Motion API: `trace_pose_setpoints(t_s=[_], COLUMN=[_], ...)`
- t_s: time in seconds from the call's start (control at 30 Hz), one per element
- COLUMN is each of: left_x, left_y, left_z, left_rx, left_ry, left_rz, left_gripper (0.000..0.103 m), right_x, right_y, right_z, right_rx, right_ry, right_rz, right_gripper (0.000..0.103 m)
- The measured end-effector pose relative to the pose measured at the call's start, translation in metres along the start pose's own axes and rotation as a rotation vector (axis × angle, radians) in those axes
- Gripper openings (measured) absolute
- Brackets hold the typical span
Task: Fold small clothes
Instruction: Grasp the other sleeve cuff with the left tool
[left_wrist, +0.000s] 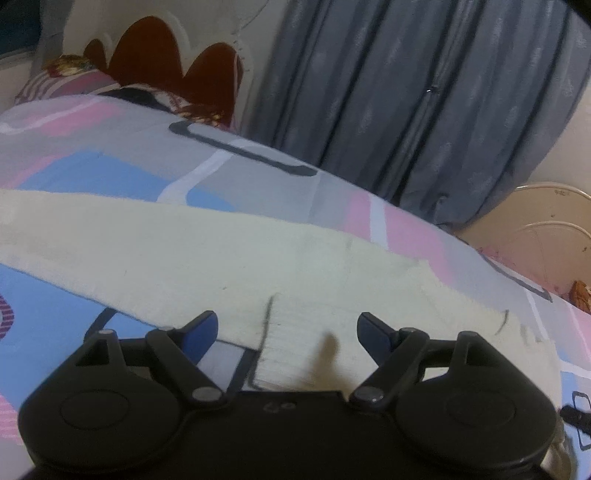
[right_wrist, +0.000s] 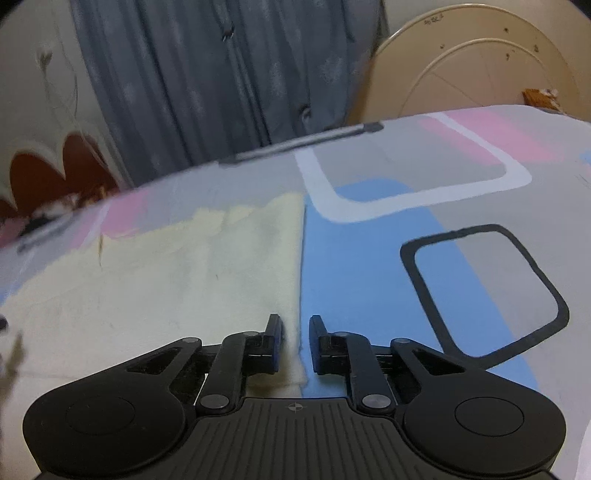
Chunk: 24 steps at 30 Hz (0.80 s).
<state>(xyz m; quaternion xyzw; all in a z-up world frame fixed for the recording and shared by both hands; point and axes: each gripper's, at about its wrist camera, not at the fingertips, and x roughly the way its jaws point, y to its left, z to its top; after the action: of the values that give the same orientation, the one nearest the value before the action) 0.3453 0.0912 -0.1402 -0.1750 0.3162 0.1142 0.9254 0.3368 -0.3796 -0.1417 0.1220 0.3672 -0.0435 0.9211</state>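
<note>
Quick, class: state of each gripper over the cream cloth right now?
Left gripper: open wide, holding nothing, above the cream cloth.
Right gripper: open, narrower gap, straddling the cloth's edge, not clamped.

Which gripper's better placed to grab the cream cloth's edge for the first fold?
Right. The right gripper has its jaws narrowly open astride the cream cloth side edge. The left gripper is wide open over the cloth's near hem, not lined up on an edge.
</note>
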Motion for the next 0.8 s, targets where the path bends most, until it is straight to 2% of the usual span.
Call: trace_pose_setpoints(t_s=[0.07, 0.13, 0.17, 0.3, 0.47, 0.5, 0.53, 0.57, 0.63, 0.67, 0.7, 0.73, 0.8], left_x=[0.003, 0.007, 0.010, 0.018, 0.027, 0.027, 0.027, 0.027, 0.025, 0.025, 0.024, 0.024, 0.020], left_y=[-0.008, -0.014, -0.017, -0.013, -0.009, -0.010, -0.011, -0.011, -0.010, -0.010, -0.011, -0.012, -0.016], left_z=[-0.001, -0.004, -0.005, -0.003, -0.005, -0.007, -0.008, -0.009, -0.010, -0.009, -0.008, -0.007, -0.006], left_rx=[0.031, 0.062, 0.075, 0.080, 0.087, 0.098, 0.108, 0.117, 0.109, 0.107, 0.109, 0.114, 0.128], left_ry=[0.008, 0.030, 0.033, 0.032, 0.060, 0.058, 0.059, 0.056, 0.044, 0.041, 0.034, 0.032, 0.016], left_rz=[-0.022, -0.030, -0.020, 0.022, 0.031, 0.024, 0.017, 0.014, 0.005, -0.001, -0.008, -0.019, -0.044], left_gripper=[0.082, 0.082, 0.082, 0.082, 0.072, 0.065, 0.056, 0.053, 0.034, 0.028, 0.016, 0.011, 0.009], right_x=[0.002, 0.012, 0.015, 0.026, 0.042, 0.044, 0.045, 0.047, 0.049, 0.049, 0.050, 0.050, 0.048], right_y=[0.001, 0.006, 0.007, 0.007, 0.010, 0.012, 0.014, 0.016, 0.020, 0.020, 0.019, 0.017, 0.013], right_z=[0.005, 0.009, 0.010, 0.017, 0.025, 0.026, 0.026, 0.026, 0.026, 0.025, 0.025, 0.025, 0.025], right_rx=[0.003, -0.022, -0.021, -0.007, -0.009, -0.017, -0.027, -0.038, -0.056, -0.057, -0.055, -0.054, -0.045], right_ry=[-0.008, 0.010, 0.013, 0.001, 0.012, 0.012, 0.015, 0.019, 0.016, 0.015, 0.015, 0.015, 0.007], right_rz=[0.018, 0.010, 0.016, 0.011, 0.019, 0.022, 0.025, 0.022, 0.014, 0.014, 0.014, 0.014, 0.016], right_gripper=[0.026, 0.053, 0.054, 0.054, 0.053, 0.049, 0.036, 0.032, 0.031, 0.030, 0.029, 0.025, 0.018])
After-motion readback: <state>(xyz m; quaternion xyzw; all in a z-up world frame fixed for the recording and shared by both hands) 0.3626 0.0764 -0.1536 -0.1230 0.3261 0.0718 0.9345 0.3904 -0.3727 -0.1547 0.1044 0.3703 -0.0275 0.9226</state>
